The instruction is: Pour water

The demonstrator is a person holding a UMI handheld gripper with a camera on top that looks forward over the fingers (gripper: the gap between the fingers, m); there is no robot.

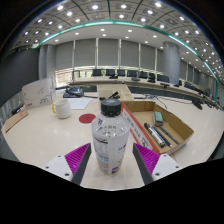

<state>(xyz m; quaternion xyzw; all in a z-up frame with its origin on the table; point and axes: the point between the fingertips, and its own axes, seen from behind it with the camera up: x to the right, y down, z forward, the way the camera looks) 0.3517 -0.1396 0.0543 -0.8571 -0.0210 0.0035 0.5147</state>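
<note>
Gripper view looks forward along the two fingers across a pale table [40,135] in a large room with rows of desks beyond. A clear plastic bottle [110,140] with a dark cap stands upright between the pink pads [148,158], close to the camera and centred on the gripper [110,165]. Its body is ribbed and see-through, with a label band partway up; how much water it holds cannot be read here. The pads sit tight against the bottle's sides with no visible gap, so the tongs appear to be pinching it, though whether it is lifted off the table or resting on it cannot be told. Farther off to the left stands a white cup [64,108], with a small red disc [87,118] lying just to its right. An open cardboard box [160,125] of odds and ends lies to the right. The step in hand looks like carrying or steadying the bottle before the pour. The next move probably calls for bringing the bottle left and forward over the cup, then tilting it, and the cap looks to be on yet.
</note>
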